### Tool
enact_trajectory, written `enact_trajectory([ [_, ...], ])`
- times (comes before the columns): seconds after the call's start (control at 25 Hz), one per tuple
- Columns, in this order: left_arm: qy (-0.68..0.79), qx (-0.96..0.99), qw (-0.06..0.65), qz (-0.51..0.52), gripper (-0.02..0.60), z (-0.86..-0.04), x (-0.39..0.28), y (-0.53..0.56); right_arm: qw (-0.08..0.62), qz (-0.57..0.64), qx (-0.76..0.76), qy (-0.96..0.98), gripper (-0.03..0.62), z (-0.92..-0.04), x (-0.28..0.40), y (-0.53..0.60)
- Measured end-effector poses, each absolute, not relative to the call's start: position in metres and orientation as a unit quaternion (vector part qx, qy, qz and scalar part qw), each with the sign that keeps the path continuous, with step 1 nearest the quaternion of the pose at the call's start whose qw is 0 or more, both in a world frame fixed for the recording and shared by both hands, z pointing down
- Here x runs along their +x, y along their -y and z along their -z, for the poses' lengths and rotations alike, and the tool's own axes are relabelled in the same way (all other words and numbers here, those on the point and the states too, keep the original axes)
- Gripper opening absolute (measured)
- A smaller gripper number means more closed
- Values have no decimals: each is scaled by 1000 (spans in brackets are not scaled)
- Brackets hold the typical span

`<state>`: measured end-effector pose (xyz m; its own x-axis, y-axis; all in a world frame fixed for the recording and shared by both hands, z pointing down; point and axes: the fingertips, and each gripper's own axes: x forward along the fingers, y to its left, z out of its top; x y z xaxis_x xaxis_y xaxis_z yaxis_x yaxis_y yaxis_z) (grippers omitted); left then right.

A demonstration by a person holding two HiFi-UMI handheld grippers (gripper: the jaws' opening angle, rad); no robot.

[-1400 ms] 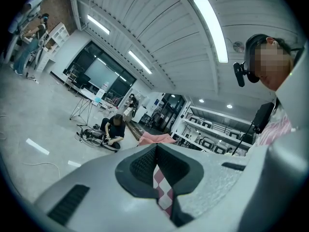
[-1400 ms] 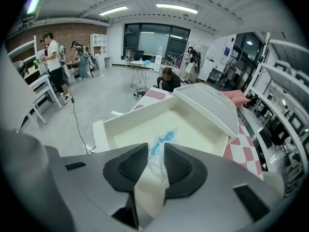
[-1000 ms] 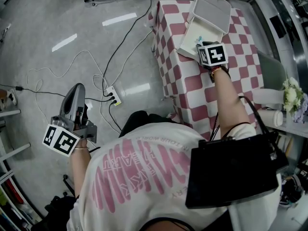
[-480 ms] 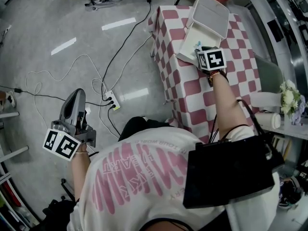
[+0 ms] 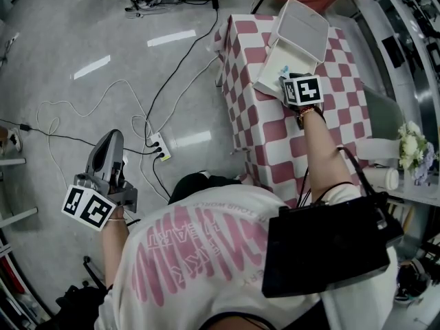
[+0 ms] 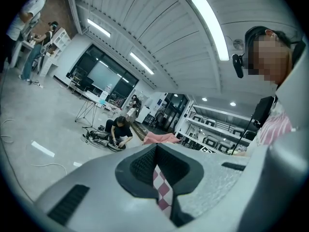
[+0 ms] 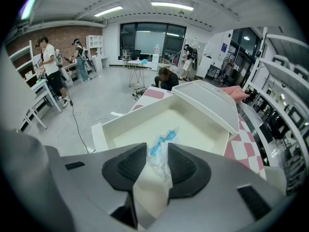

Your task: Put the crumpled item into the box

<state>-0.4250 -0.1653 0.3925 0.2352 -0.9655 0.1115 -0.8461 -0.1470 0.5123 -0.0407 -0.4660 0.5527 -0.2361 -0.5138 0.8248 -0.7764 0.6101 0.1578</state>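
An open white box (image 5: 275, 53) with its lid (image 5: 302, 20) tipped back stands on a pink-and-white checked table (image 5: 275, 126). My right gripper (image 5: 290, 75) points down into the box, mostly hidden under its marker cube. In the right gripper view the crumpled clear wrapper with blue print (image 7: 160, 151) sits between the jaws of the right gripper (image 7: 157, 154), above the box floor (image 7: 193, 124). The jaws have just been opening; the wrapper leans on the right pad with a gap at the left pad. My left gripper (image 5: 110, 137) hangs shut and empty over the floor, far left of the table.
A power strip (image 5: 159, 145) and white cables lie on the grey floor between the left gripper and the table. A black bag (image 5: 330, 246) hangs at the person's right side. Flowers (image 5: 412, 139) stand on a shelf at the right. People work in the background (image 6: 118, 132).
The head view has drifted slightly. Both grippers stay about where they were, the right one over the open box.
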Motion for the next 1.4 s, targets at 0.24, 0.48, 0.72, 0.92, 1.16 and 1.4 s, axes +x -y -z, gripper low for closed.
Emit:
enact_trajectory([
  [0.24, 611, 743, 242, 125, 6, -392, -430, 162, 455, -145, 422, 770, 124, -553, -40, 466],
  [0.48, 609, 745, 242, 126, 6, -390, -431, 162, 446, -146, 432, 770, 148, -550, -41, 467],
  [0.72, 609, 746, 235, 131, 6, -384, -431, 160, 444, -155, 433, 769, 183, -548, -40, 465],
  [0.92, 618, 741, 223, 135, 6, -378, -432, 156, 435, -151, 432, 775, 184, -546, -42, 463],
  [1.16, 627, 737, 210, 139, 6, -368, -432, 154, 414, -151, 441, 782, 184, -538, -44, 464],
  [1.4, 619, 747, 198, 135, 6, -356, -422, 156, 365, -157, 468, 789, 160, -521, -36, 462],
])
